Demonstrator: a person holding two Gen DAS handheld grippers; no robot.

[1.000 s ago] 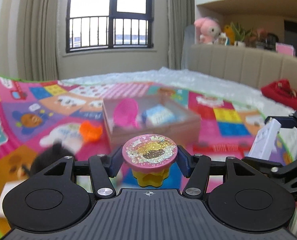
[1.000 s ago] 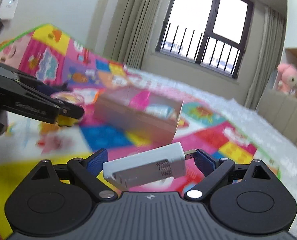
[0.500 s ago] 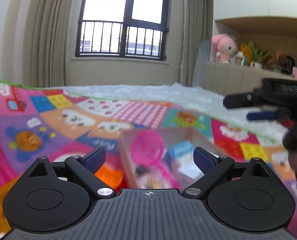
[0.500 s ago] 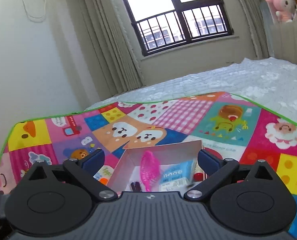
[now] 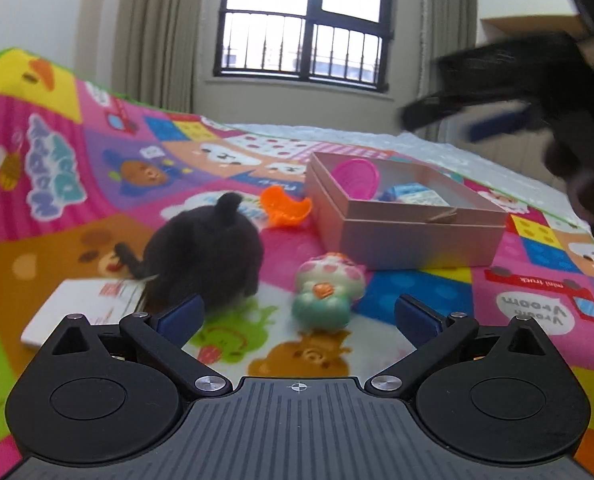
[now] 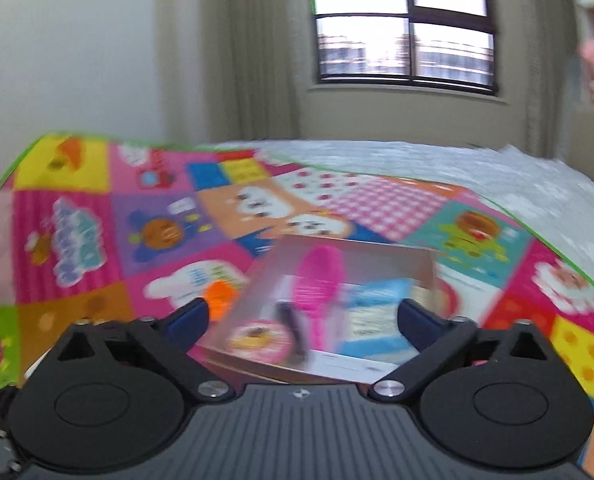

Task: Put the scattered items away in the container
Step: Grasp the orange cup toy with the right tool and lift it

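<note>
My left gripper (image 5: 299,314) hangs low over the play mat, its jaws opening wide with nothing held. Just beyond its fingers lie a green-and-white squishy toy (image 5: 327,292), a black plush toy (image 5: 201,252) and an orange plastic piece (image 5: 285,210). The pink box (image 5: 409,240) sits further right, holding a pink brush (image 5: 357,178) and a blue pack (image 5: 413,198). My right gripper (image 6: 303,319) hovers over the box (image 6: 377,258), blurred, its jaws closing on nothing. Inside I see the brush (image 6: 319,288), blue pack (image 6: 377,308) and a round pink glitter toy (image 6: 257,340).
A white booklet (image 5: 85,300) lies partly under the black plush toy at the left. The colourful mat (image 5: 57,184) covers a bed with a white quilt (image 6: 417,160) behind it. My right gripper (image 5: 457,118) shows blurred at the upper right of the left wrist view.
The left gripper let go of the round pink glitter toy, now in the box, then swung left and down over the scattered toys. The right gripper released the white device and moved above the box.
</note>
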